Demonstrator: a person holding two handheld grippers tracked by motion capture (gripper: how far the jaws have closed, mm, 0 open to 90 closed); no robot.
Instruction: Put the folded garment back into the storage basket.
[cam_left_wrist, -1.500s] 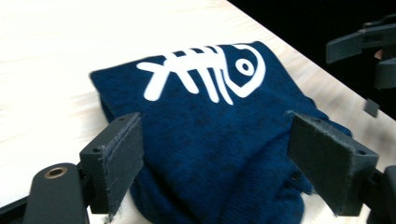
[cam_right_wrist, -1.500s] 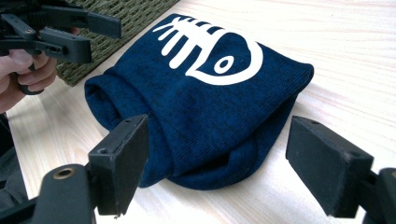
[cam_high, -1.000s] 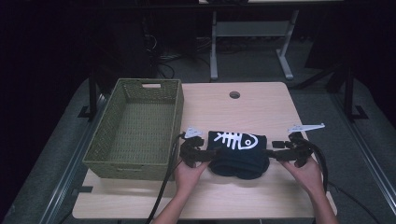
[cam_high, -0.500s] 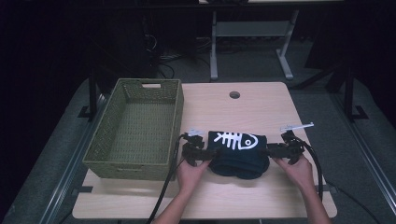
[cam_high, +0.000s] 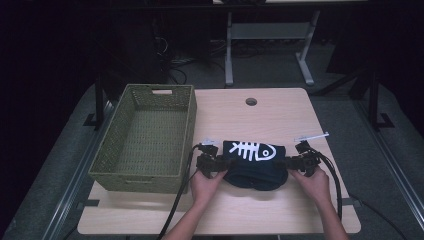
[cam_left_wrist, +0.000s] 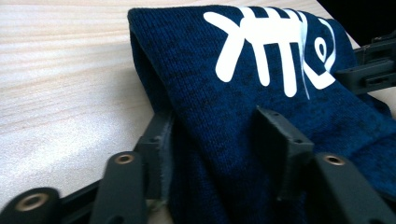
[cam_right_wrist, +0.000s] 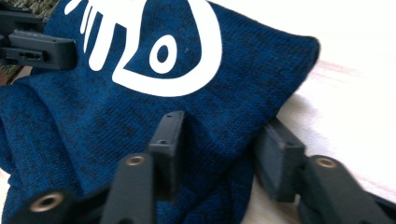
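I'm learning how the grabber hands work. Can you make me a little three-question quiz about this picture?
1. True or false: the folded blue garment lies inside the green basket.
2. What white picture is printed on the garment?
A. a star
B. a fish skeleton
C. a flower
3. Fill in: the left gripper and the right gripper have just been closing their jaws on the garment's two ____.

Key:
1. False; it lies on the wooden table, beside the basket.
2. B
3. ends

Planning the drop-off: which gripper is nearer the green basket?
Left. The left gripper grips the dark blue garment on the side beside the basket; the right gripper grips the garment's far side.
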